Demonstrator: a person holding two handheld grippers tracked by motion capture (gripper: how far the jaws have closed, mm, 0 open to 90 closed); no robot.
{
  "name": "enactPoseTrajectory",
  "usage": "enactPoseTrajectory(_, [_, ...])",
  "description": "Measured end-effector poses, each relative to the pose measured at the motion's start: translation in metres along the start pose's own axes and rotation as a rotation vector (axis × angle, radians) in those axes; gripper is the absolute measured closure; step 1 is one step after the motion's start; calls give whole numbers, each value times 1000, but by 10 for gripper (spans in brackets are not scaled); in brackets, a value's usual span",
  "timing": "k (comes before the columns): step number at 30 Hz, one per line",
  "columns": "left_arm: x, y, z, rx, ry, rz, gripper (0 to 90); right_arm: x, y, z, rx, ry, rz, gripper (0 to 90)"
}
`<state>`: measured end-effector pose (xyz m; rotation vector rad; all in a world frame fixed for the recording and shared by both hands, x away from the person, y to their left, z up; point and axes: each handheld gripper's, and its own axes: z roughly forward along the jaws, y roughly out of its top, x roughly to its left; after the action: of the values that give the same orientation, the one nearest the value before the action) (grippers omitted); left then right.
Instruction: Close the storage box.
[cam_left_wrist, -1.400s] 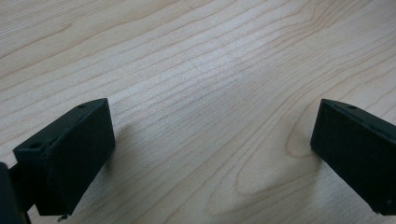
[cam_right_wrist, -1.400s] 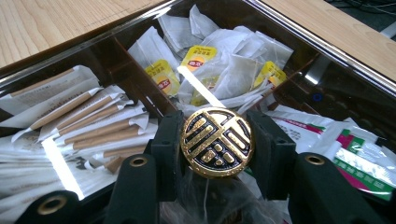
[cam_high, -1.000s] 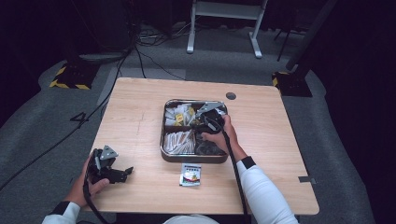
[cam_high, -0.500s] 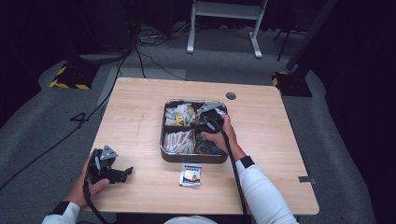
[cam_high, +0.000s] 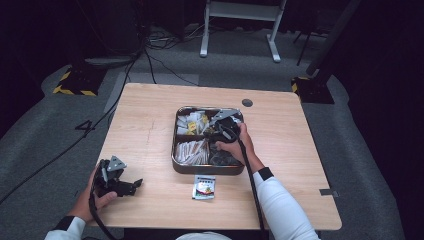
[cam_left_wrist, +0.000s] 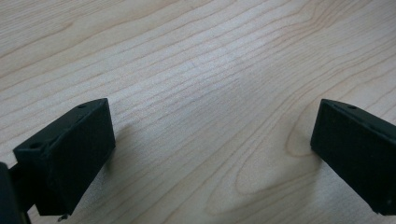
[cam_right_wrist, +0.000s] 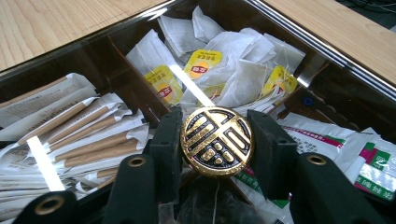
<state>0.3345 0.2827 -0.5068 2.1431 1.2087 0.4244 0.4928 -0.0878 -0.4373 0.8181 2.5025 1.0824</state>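
Note:
A metal tray (cam_high: 207, 171) with compartments sits mid-table. My right gripper (cam_high: 220, 128) reaches into it from the right. In the right gripper view a round gold-and-black knob (cam_right_wrist: 217, 140) sits between the two jaws of my right gripper (cam_right_wrist: 217, 123), and both pads touch its sides. Light streaks lie across the contents, as on a clear cover. My left gripper (cam_high: 131, 184) rests low at the table's front left. Its jaws stand wide apart over bare wood, with nothing in my left gripper (cam_left_wrist: 212, 121).
The tray holds tea bags with yellow tags (cam_right_wrist: 219, 70), paper stick sachets (cam_right_wrist: 79, 135) and green-and-red packets (cam_right_wrist: 369, 158). One small sachet (cam_high: 204, 187) lies on the table in front of the tray. A round grommet (cam_high: 247, 103) sits behind it.

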Motion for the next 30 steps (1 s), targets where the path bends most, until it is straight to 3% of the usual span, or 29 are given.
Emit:
enactPoseTrajectory(6, [0,0,0,0,1,0,0,1,1,-6,-1,33,-29,458])
enactPoseTrajectory(12, [0,0,0,0,1,-1,1,1,-3,-10,15,25,-55,297])
enactPoseTrajectory(30, [0,0,0,0,2,-1,0,-5,-14,-48,-1,9,-108,218])
